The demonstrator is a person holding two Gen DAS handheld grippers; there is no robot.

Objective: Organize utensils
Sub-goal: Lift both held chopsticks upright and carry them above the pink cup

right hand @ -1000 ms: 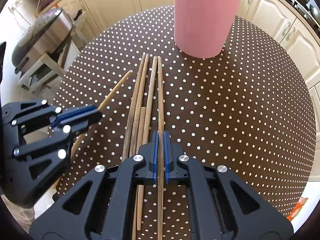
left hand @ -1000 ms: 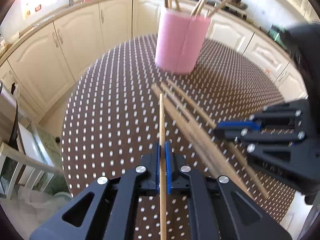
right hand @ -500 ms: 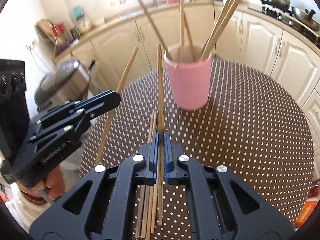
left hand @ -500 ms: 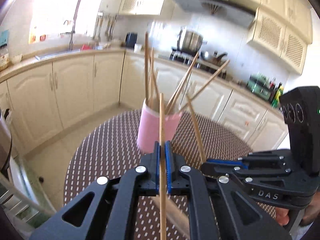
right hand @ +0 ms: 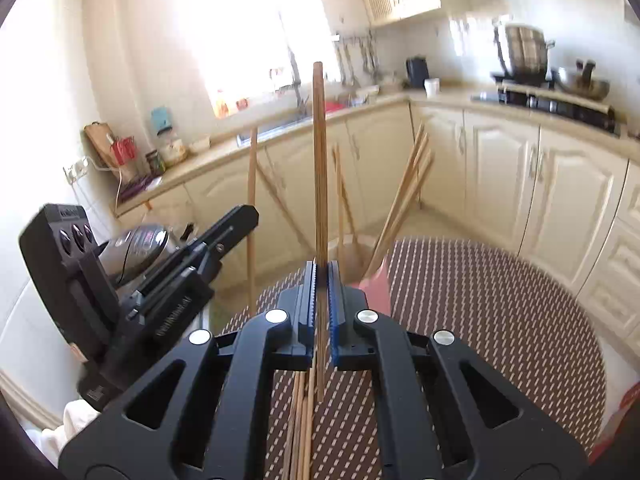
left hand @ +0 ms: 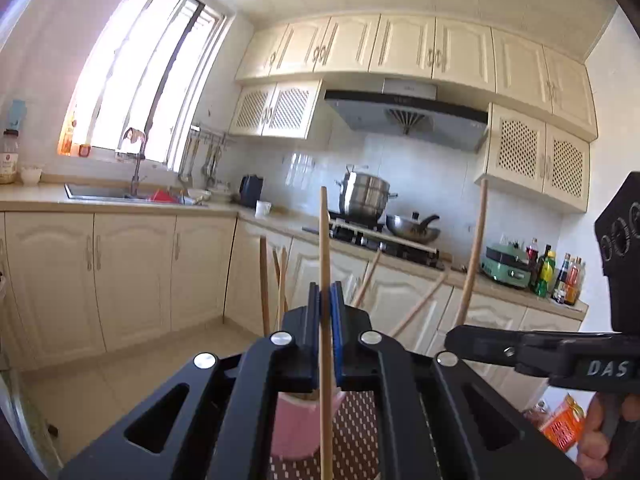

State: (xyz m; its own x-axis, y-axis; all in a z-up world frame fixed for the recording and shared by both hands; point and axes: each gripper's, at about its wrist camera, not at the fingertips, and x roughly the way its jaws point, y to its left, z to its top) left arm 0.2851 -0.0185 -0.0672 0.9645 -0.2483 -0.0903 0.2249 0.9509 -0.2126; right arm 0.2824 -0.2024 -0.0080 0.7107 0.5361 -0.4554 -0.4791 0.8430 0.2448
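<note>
My left gripper (left hand: 325, 304) is shut on a wooden chopstick (left hand: 324, 248) and holds it upright above the pink cup (left hand: 296, 428), which is mostly hidden behind my jaws. My right gripper (right hand: 320, 280) is shut on another chopstick (right hand: 319, 160), also upright, just left of the pink cup (right hand: 376, 288). Several chopsticks (right hand: 404, 196) stand in the cup. A bundle of loose chopsticks (right hand: 300, 432) lies on the dotted brown table (right hand: 480, 320) under my right gripper. The right gripper shows in the left wrist view (left hand: 472, 334), the left gripper in the right wrist view (right hand: 244, 216).
Cream kitchen cabinets (left hand: 132, 272) ring the round table. A rice cooker (right hand: 136, 248) stands on a rack to the left. An orange packet (left hand: 560, 428) sits low on the right.
Both grippers have lifted their chopsticks off the table and tilted them upright, moving toward the pink cup. The views have swung up from the tabletop to the kitchen.
</note>
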